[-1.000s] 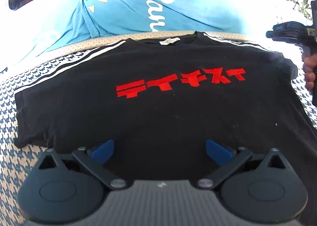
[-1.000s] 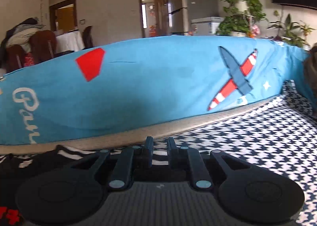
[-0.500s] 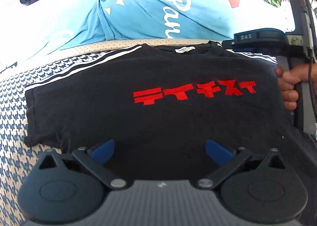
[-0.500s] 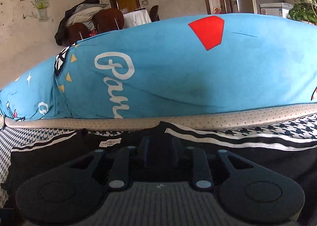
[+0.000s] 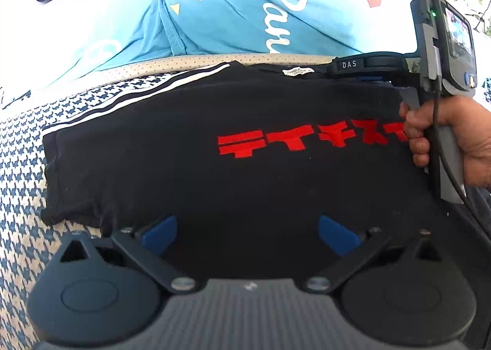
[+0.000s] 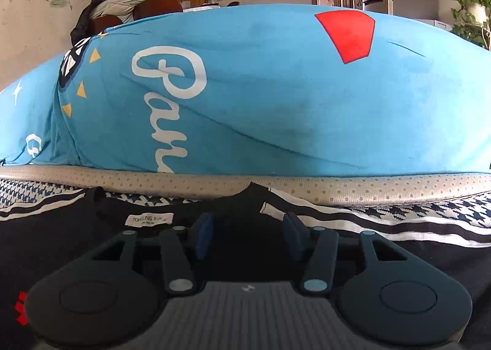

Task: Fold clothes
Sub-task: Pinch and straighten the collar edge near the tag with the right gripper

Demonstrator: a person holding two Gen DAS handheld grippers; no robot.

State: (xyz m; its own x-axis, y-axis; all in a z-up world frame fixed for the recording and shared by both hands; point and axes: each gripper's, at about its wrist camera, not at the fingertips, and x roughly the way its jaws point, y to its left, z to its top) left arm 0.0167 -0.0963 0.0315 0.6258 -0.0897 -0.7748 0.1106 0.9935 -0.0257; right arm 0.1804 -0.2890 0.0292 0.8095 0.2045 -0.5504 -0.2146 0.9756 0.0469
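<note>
Black T-shirt (image 5: pixel 245 172) flat under both tools, right tool (image 6: pixel 248 232) opening at collar

Black T-shirt (image 5: pixel 214 172), laid flat on your houndstooth cover (image 5: pixel 21 147) — seen from your left wrist.

Your left gripper (image 5: pixel 248 232) hangs over the shirt's near part, blue pads (image 5: pixel 159 235) spread wide, nothing between them. The shirt shows red block lettering (image 5: pixel 310 140) across the chest, white stripes (image 5: pixel 165 89) along the shoulder and a neck label (image 5: pixel 296 71) at the far edge. Your right hand (image 5: pixel 451 135) grips the grey handle of your right gripper (image 5: pixel 362 69), which reaches to the collar just beside the label — its fingertips are hidden from here. Behind the shirt lies a blue printed fabric (image 5: pixel 233 12) with white script.
</note>
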